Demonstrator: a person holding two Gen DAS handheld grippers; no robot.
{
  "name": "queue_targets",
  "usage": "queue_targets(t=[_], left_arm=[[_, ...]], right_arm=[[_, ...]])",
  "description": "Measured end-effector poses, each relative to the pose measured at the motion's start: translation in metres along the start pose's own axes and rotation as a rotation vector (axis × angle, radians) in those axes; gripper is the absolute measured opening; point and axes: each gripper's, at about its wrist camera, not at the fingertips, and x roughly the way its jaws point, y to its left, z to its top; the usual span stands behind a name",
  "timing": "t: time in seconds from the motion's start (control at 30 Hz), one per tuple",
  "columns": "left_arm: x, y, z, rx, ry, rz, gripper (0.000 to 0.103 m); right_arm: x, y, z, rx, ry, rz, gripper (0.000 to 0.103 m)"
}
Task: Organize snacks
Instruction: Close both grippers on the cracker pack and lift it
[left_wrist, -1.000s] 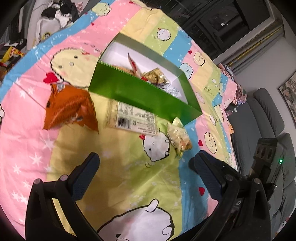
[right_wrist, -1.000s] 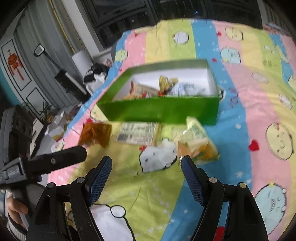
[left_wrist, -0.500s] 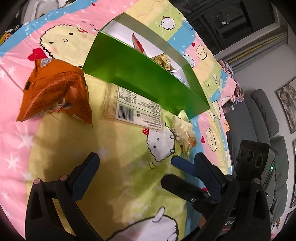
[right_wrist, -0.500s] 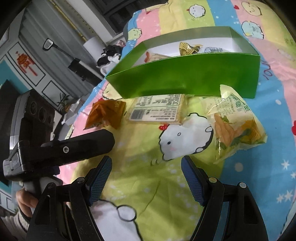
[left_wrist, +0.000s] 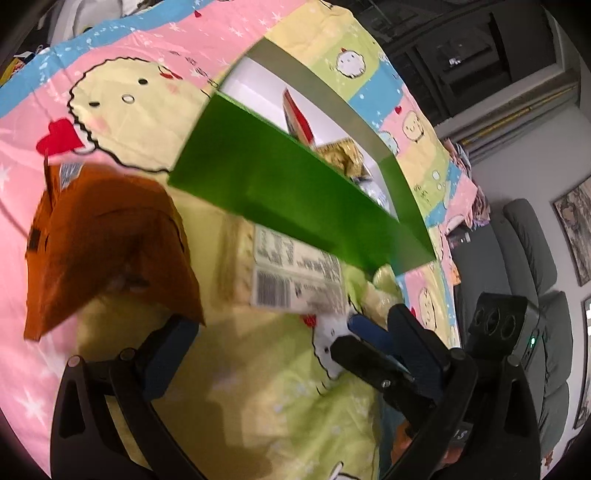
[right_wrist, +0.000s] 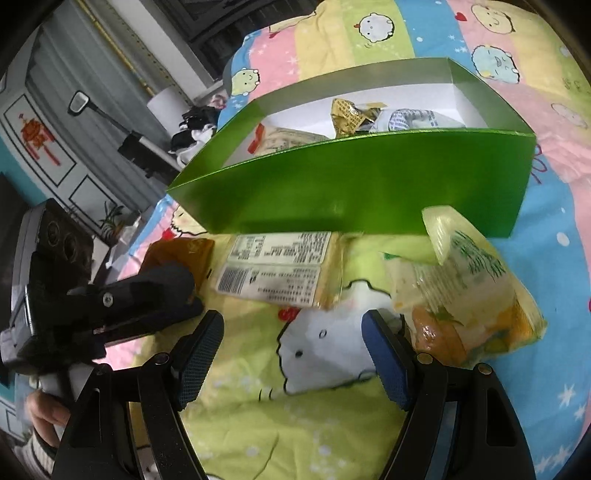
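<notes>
Left wrist view, left to right. An orange snack bag (left_wrist: 107, 243) is lying on the cartoon-print bedsheet (left_wrist: 258, 387) at the far left, its lower corner sitting just above the left finger of the left gripper (left_wrist: 288, 347). That gripper's jaws are standing wide apart and holding nothing. Next along, a flat pack with a barcode label (left_wrist: 291, 273) is lying face-up on the sheet, its far edge tucked against the near wall of the green box (left_wrist: 280, 195). The box is standing open, with several wrapped snacks inside — a red-edged packet (left_wrist: 297, 122) and a gold wrapper (left_wrist: 341, 157) are showing above the wall. At the right, the right gripper (left_wrist: 373, 350) is reaching in low over the sheet, close to the label pack's near corner; whether it is touching cannot be told.

Right wrist view, left to right. The left gripper (right_wrist: 122, 302) is coming in from the left edge, with the orange bag (right_wrist: 184, 258) partly hidden behind it. The label pack (right_wrist: 280, 273) is lying in front of the box (right_wrist: 354, 184). The right gripper (right_wrist: 291, 350) is hanging over the sheet (right_wrist: 295, 424) with its jaws spread wide — empty. A yellow-green snack bag (right_wrist: 469, 295) is lying just beyond the right finger, leaning toward the box wall.
</notes>
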Motion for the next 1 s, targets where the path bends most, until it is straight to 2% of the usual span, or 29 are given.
queue_targets(t=[0.27, 0.37, 0.43, 0.47, 0.53, 0.6, 0.67, 0.77, 1.0], left_arm=[[0.007, 0.005, 0.014, -0.007, -0.014, -0.008, 0.101], [0.011, 0.004, 0.016, -0.007, -0.017, -0.008, 0.093], [0.014, 0.003, 0.014, -0.007, -0.006, -0.015, 0.078], [0.016, 0.002, 0.013, 0.002, -0.001, -0.001, 0.073], [0.018, 0.000, 0.012, 0.030, -0.006, 0.031, 0.069], [0.018, 0.000, 0.010, 0.038, -0.013, 0.049, 0.063], [0.019, 0.000, 0.009, 0.046, -0.014, 0.061, 0.060], [0.021, -0.004, 0.008, 0.080, -0.016, 0.089, 0.060], [0.013, -0.006, -0.001, 0.087, -0.027, 0.112, 0.058]], right_arm=[[0.013, 0.005, 0.010, -0.022, -0.009, -0.020, 0.078], [0.017, 0.005, 0.014, -0.008, -0.015, -0.019, 0.078], [0.019, 0.006, 0.015, -0.006, -0.022, -0.019, 0.078], [0.019, 0.006, 0.015, -0.006, -0.025, -0.022, 0.077], [0.019, 0.009, 0.014, -0.012, -0.031, -0.041, 0.071], [0.019, 0.006, 0.013, -0.012, -0.037, -0.068, 0.054], [0.017, 0.002, 0.013, 0.001, -0.041, -0.062, 0.050], [0.017, 0.003, 0.014, -0.012, -0.044, -0.067, 0.049], [0.001, 0.007, 0.006, -0.024, -0.083, -0.056, 0.040]])
